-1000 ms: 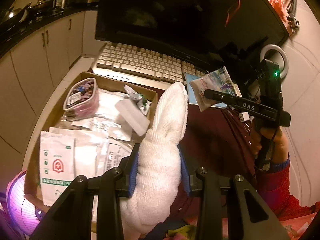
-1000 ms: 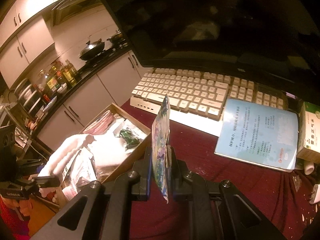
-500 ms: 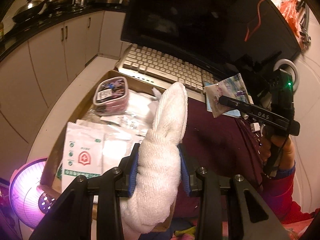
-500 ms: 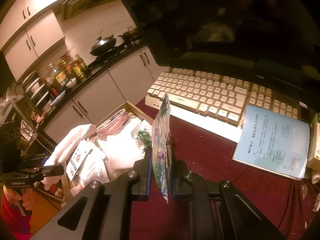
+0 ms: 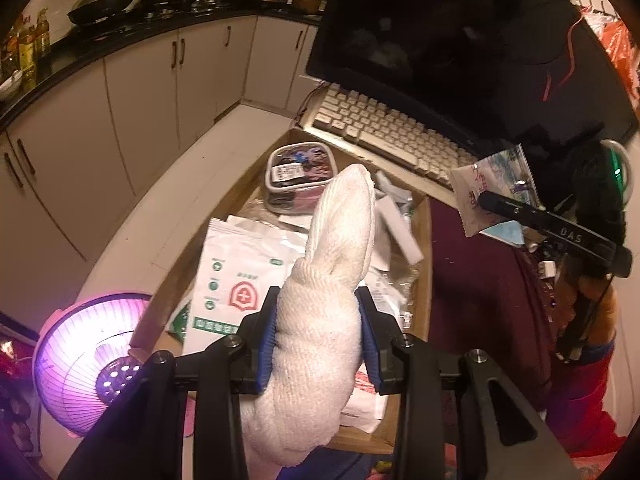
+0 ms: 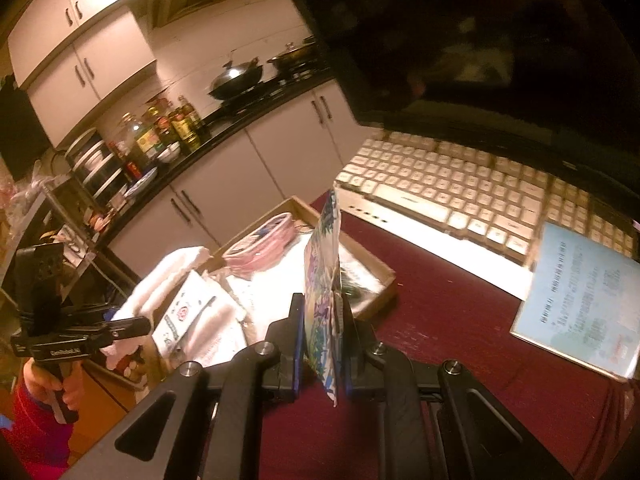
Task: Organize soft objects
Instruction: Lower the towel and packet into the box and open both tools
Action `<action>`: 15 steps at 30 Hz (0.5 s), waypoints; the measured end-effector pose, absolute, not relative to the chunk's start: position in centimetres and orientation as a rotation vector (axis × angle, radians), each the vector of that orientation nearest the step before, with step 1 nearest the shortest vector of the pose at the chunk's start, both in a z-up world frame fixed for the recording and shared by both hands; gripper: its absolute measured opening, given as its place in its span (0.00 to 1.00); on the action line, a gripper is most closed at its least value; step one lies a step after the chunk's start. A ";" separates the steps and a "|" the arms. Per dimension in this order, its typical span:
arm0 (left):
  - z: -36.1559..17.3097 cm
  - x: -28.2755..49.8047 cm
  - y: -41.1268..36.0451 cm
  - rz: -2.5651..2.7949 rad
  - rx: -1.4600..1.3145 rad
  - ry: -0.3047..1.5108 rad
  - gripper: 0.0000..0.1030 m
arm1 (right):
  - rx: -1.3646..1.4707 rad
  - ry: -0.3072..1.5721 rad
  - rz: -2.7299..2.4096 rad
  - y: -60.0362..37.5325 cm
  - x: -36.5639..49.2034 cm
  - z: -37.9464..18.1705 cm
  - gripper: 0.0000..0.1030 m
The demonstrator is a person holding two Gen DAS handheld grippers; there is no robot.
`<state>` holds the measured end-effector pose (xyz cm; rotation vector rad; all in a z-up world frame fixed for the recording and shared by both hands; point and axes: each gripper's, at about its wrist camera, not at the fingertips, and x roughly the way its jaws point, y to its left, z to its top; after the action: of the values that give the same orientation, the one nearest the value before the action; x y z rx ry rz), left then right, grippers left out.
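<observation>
My left gripper (image 5: 316,320) is shut on a rolled white towel (image 5: 340,240), which sticks out forward over an open cardboard box (image 5: 426,240). From the right wrist view, that gripper (image 6: 136,324) and the towel (image 6: 160,280) hang over the box's near left end. My right gripper (image 6: 322,320) is shut on a flat printed packet (image 6: 324,272) that stands on edge beside the box's right rim (image 6: 376,272). In the left wrist view the same packet (image 5: 492,192) shows at the right, pinched by the right gripper (image 5: 484,200).
The box holds a pink lidded tub (image 5: 300,168), a white red-cross pouch (image 5: 236,280) and other wrappers. A keyboard (image 5: 384,132) and dark monitor (image 5: 440,40) lie behind it. A blue leaflet (image 6: 580,296) rests on the maroon cloth (image 6: 460,340). A glowing heater (image 5: 88,356) stands below left.
Both grippers have drifted left toward the box, each keeping its hold. The towel now hangs further over the box, and the packet is closer to its right rim.
</observation>
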<state>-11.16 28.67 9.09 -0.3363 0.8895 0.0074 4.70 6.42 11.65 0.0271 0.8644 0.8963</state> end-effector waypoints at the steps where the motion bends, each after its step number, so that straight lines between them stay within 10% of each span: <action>1: 8.9 -11.0 28.7 0.016 -0.329 0.894 0.34 | 0.013 0.865 0.901 7.2 4.6 11.6 0.15; 15: 6.8 -8.6 28.5 0.061 -0.278 0.952 0.34 | -0.293 0.878 0.849 17.7 6.4 7.5 0.15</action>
<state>-8.58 28.51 6.85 -0.2779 0.9525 0.0607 6.42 17.68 7.46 -0.2932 0.8781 0.8491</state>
